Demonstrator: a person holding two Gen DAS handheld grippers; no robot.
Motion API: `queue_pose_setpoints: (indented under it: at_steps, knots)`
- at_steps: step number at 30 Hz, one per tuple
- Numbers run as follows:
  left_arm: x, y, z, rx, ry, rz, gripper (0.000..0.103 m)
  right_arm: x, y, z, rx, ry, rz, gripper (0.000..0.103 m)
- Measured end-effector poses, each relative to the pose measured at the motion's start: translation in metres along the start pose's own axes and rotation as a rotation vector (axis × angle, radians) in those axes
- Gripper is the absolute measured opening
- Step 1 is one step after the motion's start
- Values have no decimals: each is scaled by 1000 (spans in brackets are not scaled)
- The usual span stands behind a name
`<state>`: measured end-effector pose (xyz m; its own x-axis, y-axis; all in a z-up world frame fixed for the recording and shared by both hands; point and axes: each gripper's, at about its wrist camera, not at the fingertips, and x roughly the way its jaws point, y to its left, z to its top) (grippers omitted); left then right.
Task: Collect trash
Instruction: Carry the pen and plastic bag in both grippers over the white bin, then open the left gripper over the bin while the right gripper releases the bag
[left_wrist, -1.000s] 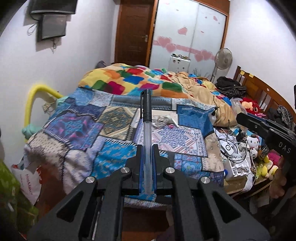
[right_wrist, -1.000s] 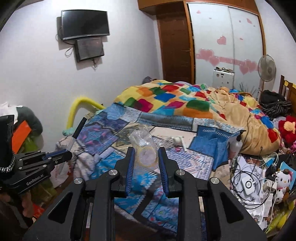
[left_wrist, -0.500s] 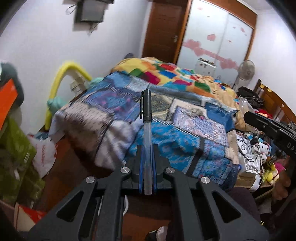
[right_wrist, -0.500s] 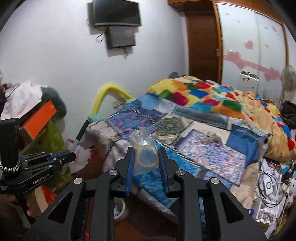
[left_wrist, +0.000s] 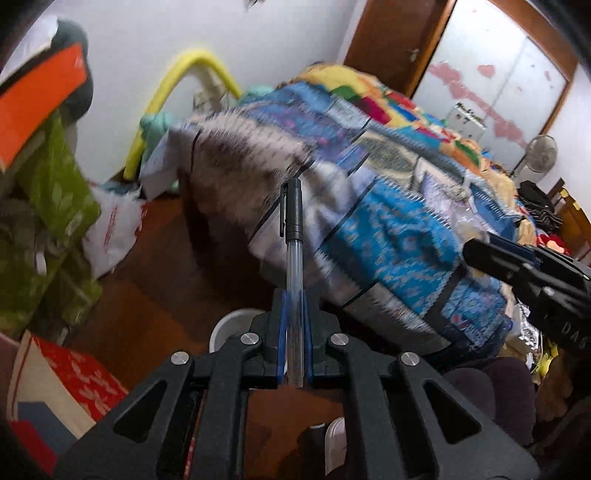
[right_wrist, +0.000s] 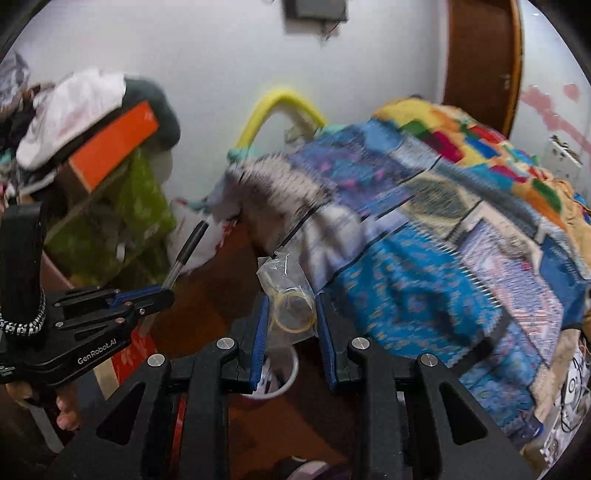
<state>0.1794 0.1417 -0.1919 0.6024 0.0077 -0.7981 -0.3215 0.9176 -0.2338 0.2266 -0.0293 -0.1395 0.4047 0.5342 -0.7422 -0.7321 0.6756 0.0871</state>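
At the far left of the left wrist view, an orange box (left_wrist: 35, 98) is seen on top of a pile draped in green patterned cloth (left_wrist: 55, 192), with a red patterned box (left_wrist: 79, 376) on the floor nearer the camera. A white plastic bag (left_wrist: 110, 232) lies on the brown floor (left_wrist: 155, 295) against the wall, below a yellow curved tube (left_wrist: 166, 92). The left gripper (left_wrist: 294, 328) is closed on a pen (left_wrist: 293, 258), whose clear barrel is clamped between the blue-padded fingers (left_wrist: 281, 332) and whose black cap points away, toward the bed. Just beyond the fingers, low on the floor, the rim of a white bin (left_wrist: 232, 325) is seen. The bed, covered with a blue patterned quilt (left_wrist: 399, 236), fills the right half, blurred by motion.

In the right wrist view, the left gripper (right_wrist: 162, 291) appears at the left with the pen (right_wrist: 186, 253) angled up and away. At the centre, the right gripper (right_wrist: 290, 314) is closed on a clear plastic bag (right_wrist: 288, 295) holding a yellowish ring; the crumpled bag is pinched between the fingers (right_wrist: 258, 332) and sticks out above them. The white bin (right_wrist: 286, 373) is seen directly below the bag, partly hidden by the fingers. The quilt (right_wrist: 424, 295) hangs over the bed edge to the right.
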Motion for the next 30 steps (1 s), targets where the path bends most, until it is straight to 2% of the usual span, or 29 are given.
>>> queue_pose_setpoints:
  at_steps: [7, 11, 16, 21, 25, 30]
  knots:
    - [58, 32, -26, -62, 153, 44, 7, 71, 25, -18, -57, 174, 54, 24]
    - [90, 46, -40, -111, 240, 42, 7, 107, 32, -33, -78, 271, 58, 24]
    - [127, 55, -57, -131, 352, 22, 7, 148, 32, -46, -70, 385, 81, 24]
    - [161, 62, -73, -147, 443, 36, 7, 183, 32, -54, -74, 477, 97, 24]
    - [175, 68, -72, -191, 464, 29, 7, 200, 30, -54, -41, 515, 114, 24]
    - [173, 70, -59, -214, 416, 62, 8, 205, 27, -46, -2, 521, 145, 25]
